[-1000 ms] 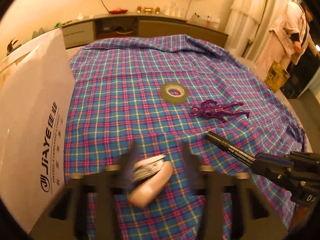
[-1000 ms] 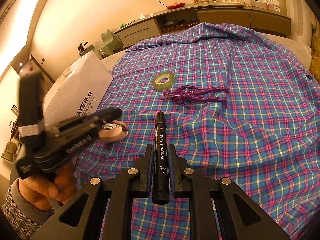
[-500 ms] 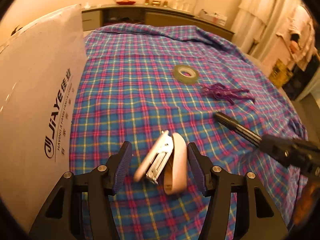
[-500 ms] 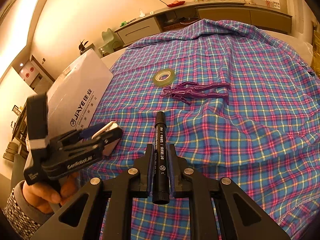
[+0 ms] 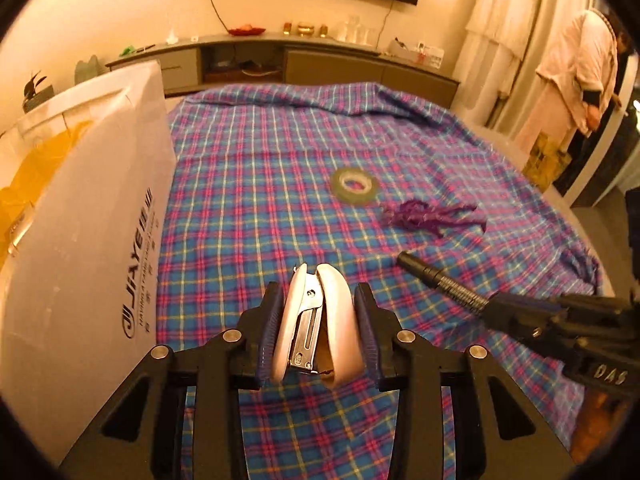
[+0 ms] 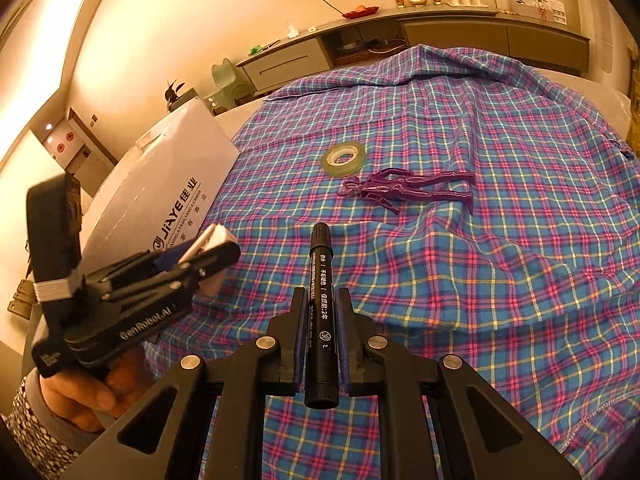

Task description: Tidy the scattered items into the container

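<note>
Left gripper has clamped the stapler beside the white box.

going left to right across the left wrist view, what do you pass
box → stapler held in the left gripper → tape roll → purple figure → marker held in the right gripper
</note>
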`<action>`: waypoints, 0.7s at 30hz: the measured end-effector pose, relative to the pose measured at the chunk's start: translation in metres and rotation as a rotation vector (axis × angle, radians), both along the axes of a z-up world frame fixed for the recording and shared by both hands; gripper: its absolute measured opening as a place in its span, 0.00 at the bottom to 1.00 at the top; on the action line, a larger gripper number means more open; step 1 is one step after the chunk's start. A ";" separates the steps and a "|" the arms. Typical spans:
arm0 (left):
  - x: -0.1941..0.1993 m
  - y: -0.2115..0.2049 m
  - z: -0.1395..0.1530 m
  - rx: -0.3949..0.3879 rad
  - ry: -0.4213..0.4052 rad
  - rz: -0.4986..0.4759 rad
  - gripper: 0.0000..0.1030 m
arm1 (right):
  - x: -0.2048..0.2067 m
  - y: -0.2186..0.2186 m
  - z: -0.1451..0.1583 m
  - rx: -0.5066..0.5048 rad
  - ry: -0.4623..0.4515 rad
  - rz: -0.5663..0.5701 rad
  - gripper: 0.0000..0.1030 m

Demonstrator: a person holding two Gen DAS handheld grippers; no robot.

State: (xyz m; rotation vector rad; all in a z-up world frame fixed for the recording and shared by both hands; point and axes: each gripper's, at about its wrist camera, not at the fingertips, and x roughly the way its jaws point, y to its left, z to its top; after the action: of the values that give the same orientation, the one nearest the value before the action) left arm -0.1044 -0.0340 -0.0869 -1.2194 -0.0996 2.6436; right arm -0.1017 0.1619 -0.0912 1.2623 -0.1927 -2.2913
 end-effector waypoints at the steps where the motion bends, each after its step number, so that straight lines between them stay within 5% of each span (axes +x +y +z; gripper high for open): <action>1: 0.001 0.000 0.003 0.005 0.007 -0.002 0.36 | 0.001 -0.001 0.001 -0.002 0.003 0.002 0.14; 21: 0.032 -0.029 0.075 0.133 0.146 0.012 0.36 | 0.028 -0.035 0.045 0.027 0.088 0.038 0.14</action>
State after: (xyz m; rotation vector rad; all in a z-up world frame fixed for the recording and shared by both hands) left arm -0.0724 -0.0631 -0.0115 -0.9842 -0.2549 2.6780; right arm -0.0740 0.1274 -0.0466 1.1660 -0.1061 -2.3186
